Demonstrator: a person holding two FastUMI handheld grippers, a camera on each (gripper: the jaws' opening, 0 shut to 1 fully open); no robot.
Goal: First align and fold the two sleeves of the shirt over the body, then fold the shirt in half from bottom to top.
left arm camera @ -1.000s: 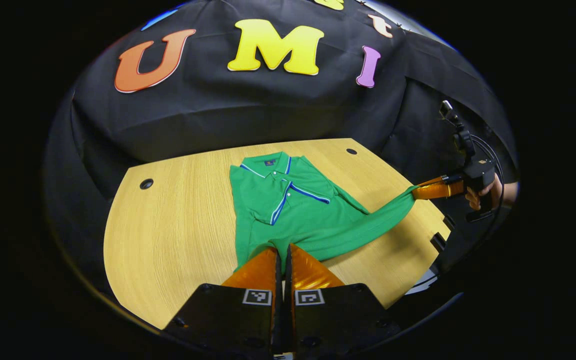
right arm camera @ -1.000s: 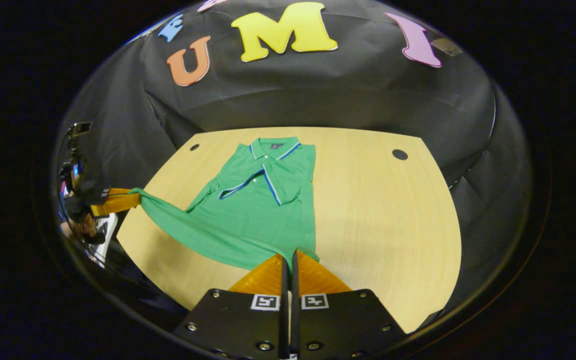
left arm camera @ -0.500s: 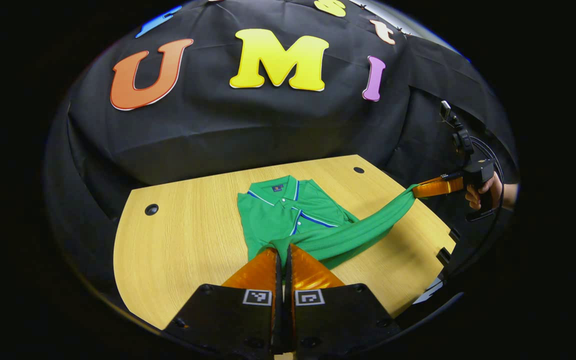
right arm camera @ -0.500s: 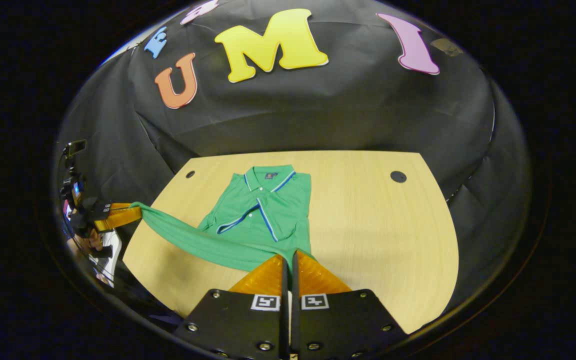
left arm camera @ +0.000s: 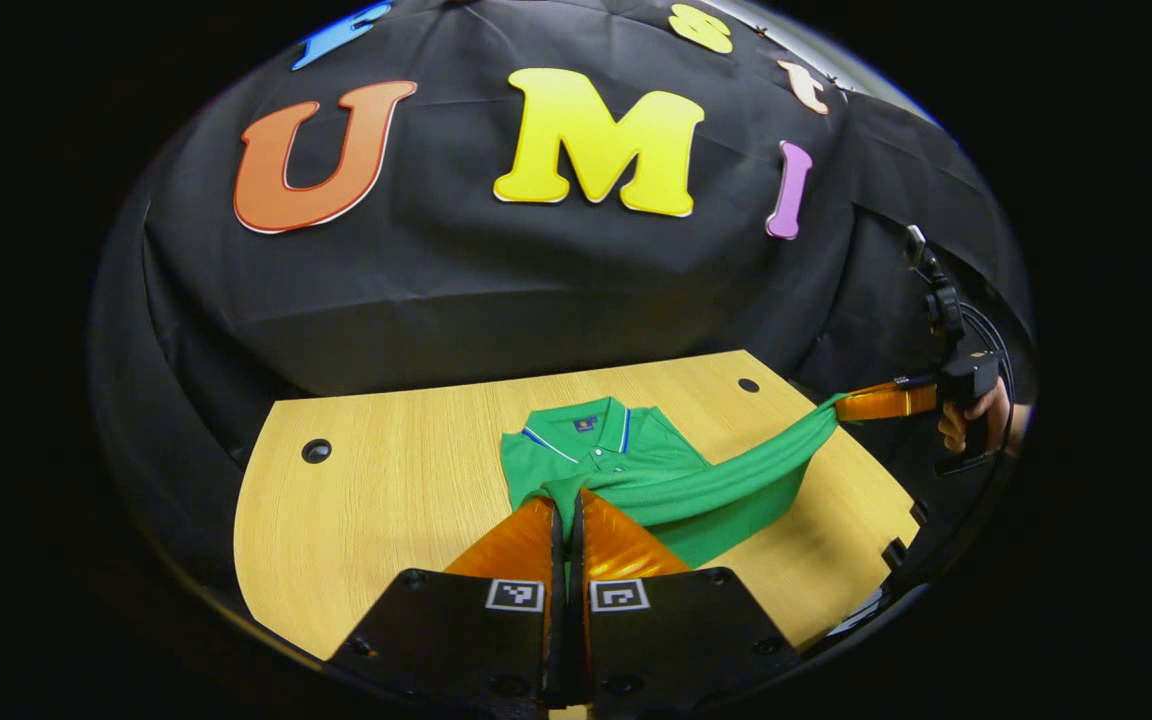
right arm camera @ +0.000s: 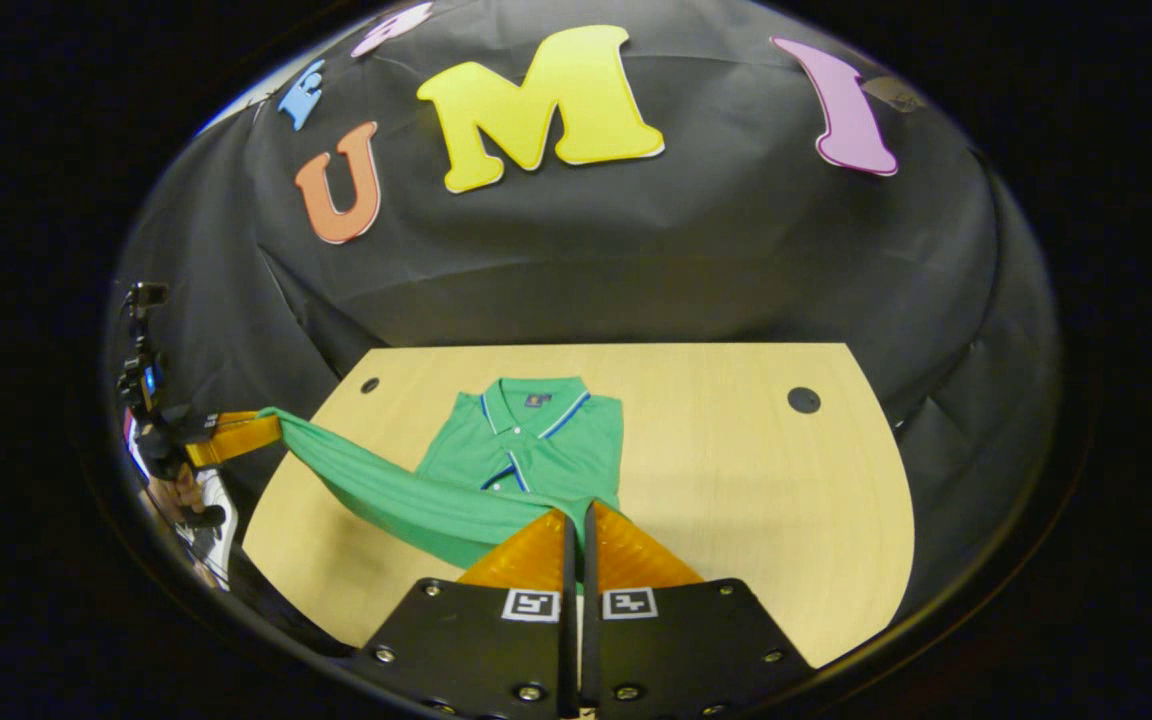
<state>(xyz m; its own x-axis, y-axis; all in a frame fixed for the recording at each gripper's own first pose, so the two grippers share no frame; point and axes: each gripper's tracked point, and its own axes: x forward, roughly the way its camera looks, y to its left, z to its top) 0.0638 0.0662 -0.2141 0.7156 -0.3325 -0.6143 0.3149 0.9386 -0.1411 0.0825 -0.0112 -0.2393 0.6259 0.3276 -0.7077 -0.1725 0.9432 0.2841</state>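
A green polo shirt (left arm camera: 626,460) with blue-and-white trim lies collar-far on a wooden table (left arm camera: 386,500). Its sleeves are folded over the body. My left gripper (left arm camera: 566,505) is shut on one bottom corner of the hem, lifted off the table. In the left gripper view the right gripper (left arm camera: 871,402) holds the other corner at the right, the hem stretched taut between them. In the right gripper view my right gripper (right arm camera: 578,515) is shut on the shirt (right arm camera: 536,450) hem, and the left gripper (right arm camera: 236,435) pinches the far corner at the left. The lifted hem hides the lower body.
The table (right arm camera: 766,500) has round cable holes (left arm camera: 316,451) (right arm camera: 803,400) near its far corners. Black cloth hangs behind and around the table. A hand (left arm camera: 976,420) holds the right gripper's handle past the table's right edge.
Both grippers have carried the hem up and toward the collar. More of the shirt body is covered by the lifted hem, and the blue-trimmed sleeve is almost hidden.
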